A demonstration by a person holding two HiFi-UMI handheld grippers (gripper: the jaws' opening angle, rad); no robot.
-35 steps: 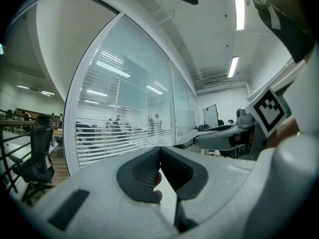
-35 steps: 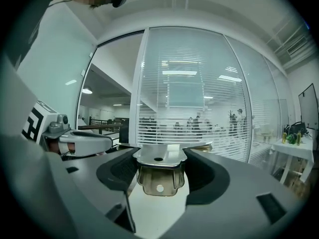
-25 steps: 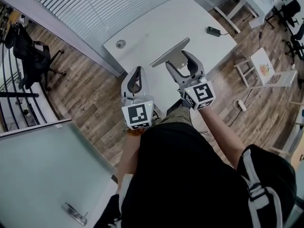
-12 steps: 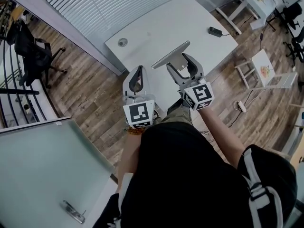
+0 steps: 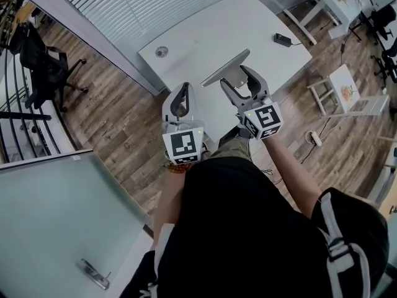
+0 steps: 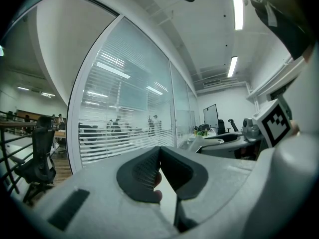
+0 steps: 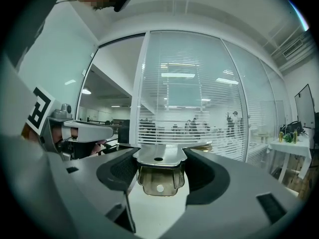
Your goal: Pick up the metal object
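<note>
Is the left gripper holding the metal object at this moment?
No, the left gripper is shut with nothing in it, while the metal object sits clamped in the right gripper.

L gripper [image 5: 183,89] closed, R gripper [image 5: 240,79] clamped

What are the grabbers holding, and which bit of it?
The right gripper holds the metal object by its narrow end with the holes, pinched between both jaws. The left gripper is shut with nothing in it.
</note>
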